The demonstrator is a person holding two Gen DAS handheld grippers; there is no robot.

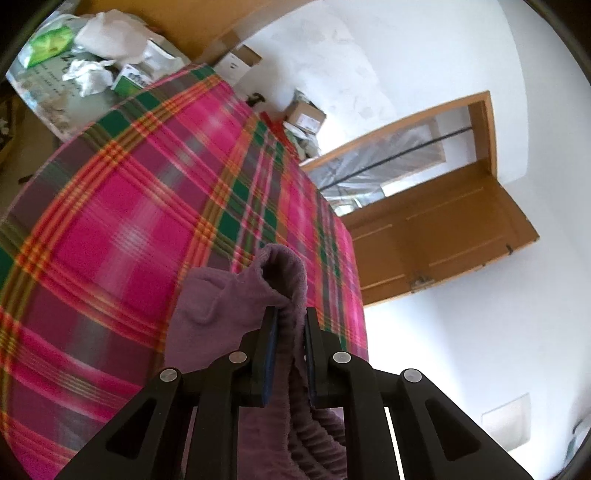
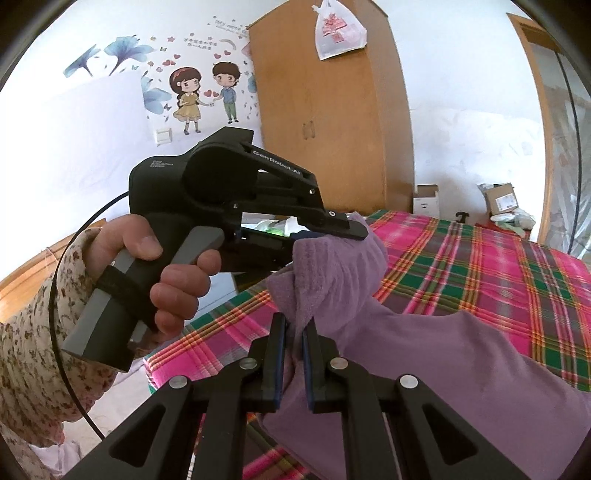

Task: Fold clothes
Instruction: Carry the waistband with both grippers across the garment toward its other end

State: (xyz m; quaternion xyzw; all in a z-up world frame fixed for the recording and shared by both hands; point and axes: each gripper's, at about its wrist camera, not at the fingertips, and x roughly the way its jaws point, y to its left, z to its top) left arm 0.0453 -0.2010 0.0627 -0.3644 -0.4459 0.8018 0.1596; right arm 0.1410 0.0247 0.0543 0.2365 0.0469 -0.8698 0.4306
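A purple fleece garment (image 2: 424, 354) is lifted above a bed covered with a pink, green and orange plaid sheet (image 1: 122, 206). My left gripper (image 1: 291, 314) is shut on a ribbed, gathered edge of the purple garment (image 1: 284, 280), which bunches between its pads and hangs down below them. My right gripper (image 2: 294, 323) is shut on another fold of the same cloth. In the right wrist view the left gripper (image 2: 354, 230) is held by a hand (image 2: 173, 273) in a floral sleeve, just above and left, clamping the garment's upper corner. The rest of the garment trails right over the plaid sheet (image 2: 480, 266).
A wooden wardrobe (image 2: 332, 118) with a plastic bag (image 2: 338, 31) hung on it stands behind the bed. Cardboard boxes (image 2: 500, 199) sit on the floor by the wall. An open wooden door (image 1: 443, 229) and a cluttered pile of bags (image 1: 96, 55) flank the bed.
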